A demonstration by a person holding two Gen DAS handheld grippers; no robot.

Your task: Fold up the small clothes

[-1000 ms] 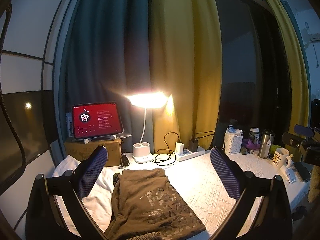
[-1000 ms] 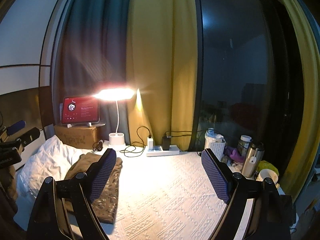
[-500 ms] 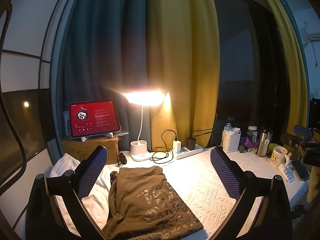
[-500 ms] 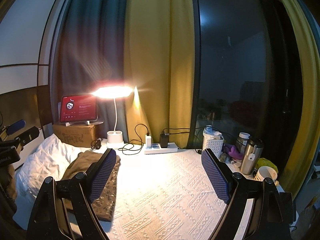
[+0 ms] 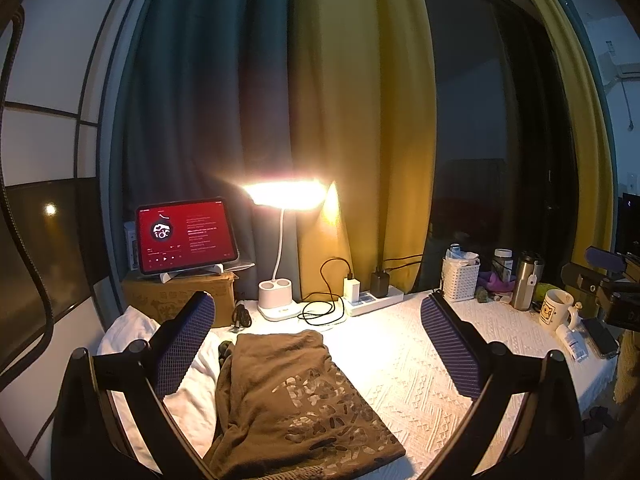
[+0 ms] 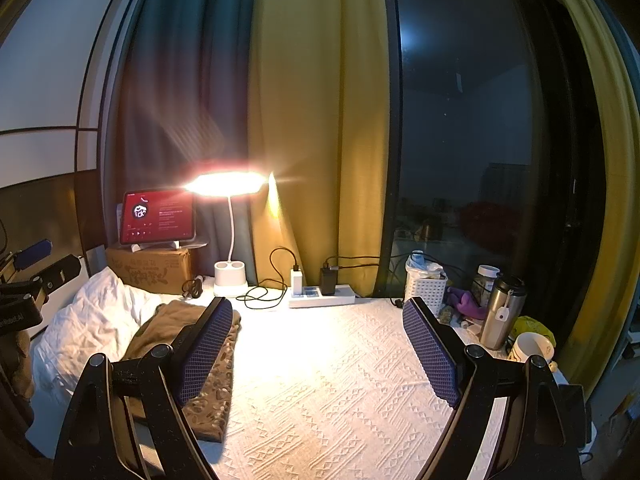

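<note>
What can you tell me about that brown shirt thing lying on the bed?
The brown folded garment looks like soft cloth, with a darker patchy printed pattern on its top. It lies flat in a rough rectangle, partly on the white textured bedspread and partly against the white crumpled pillow. Its left side is bunched into loose folds. Neither gripper touches it.

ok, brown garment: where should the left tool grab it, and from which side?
Judging from its pose, take the brown garment at its far edge near the lamp. It lies flat, already folded into a long strip, with that short edge exposed. Bring the open left tool down from above, one finger sliding under the edge.
</note>
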